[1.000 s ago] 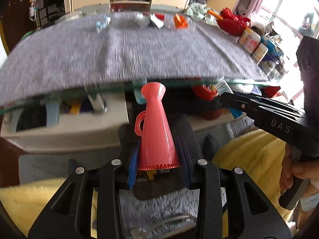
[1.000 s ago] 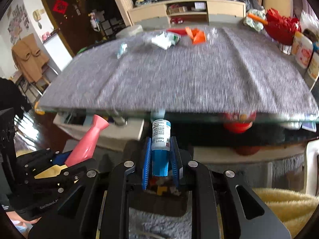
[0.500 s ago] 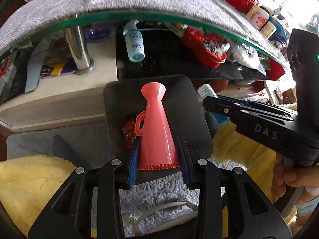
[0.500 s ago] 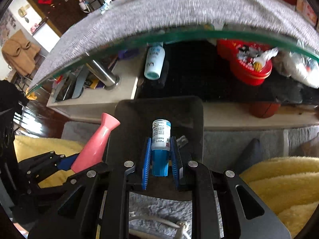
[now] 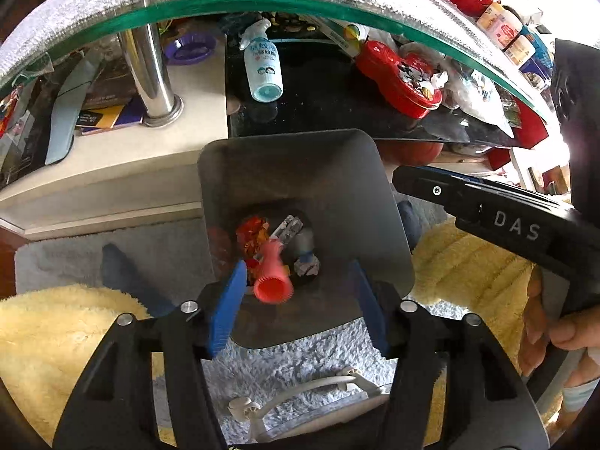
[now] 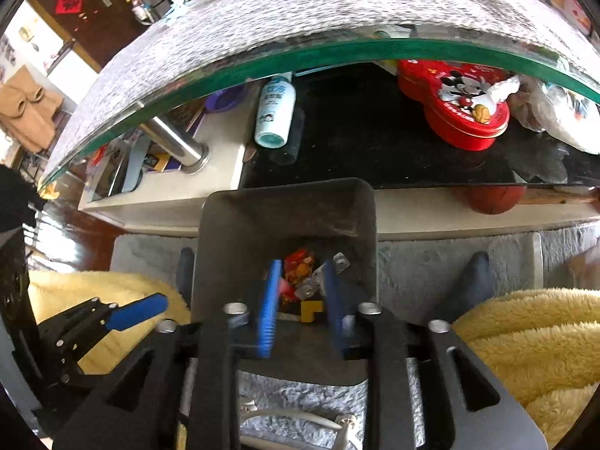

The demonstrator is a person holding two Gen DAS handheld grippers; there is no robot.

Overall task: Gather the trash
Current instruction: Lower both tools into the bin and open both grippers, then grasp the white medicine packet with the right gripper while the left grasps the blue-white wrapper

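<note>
A dark bin [image 5: 300, 172] stands on the grey rug [image 5: 292, 352] against the glass table [image 5: 262, 2], between yellow blankets [image 5: 56, 337]; a spray bottle [image 5: 262, 71] and a red tin [image 5: 397, 78] lie on the shelf under the glass. The left tool [image 5: 300, 300] has just been opening; its jaws stand wide, gripping nothing, and the pink funnel [image 5: 272, 281] drops blurred beside the left pad, above wrappers [image 5: 253, 234] in the bin. Only the left view shows the funnel clearly. The right tool [image 6: 302, 300] has likewise been opening over the bin, its pads apart and empty.
</note>
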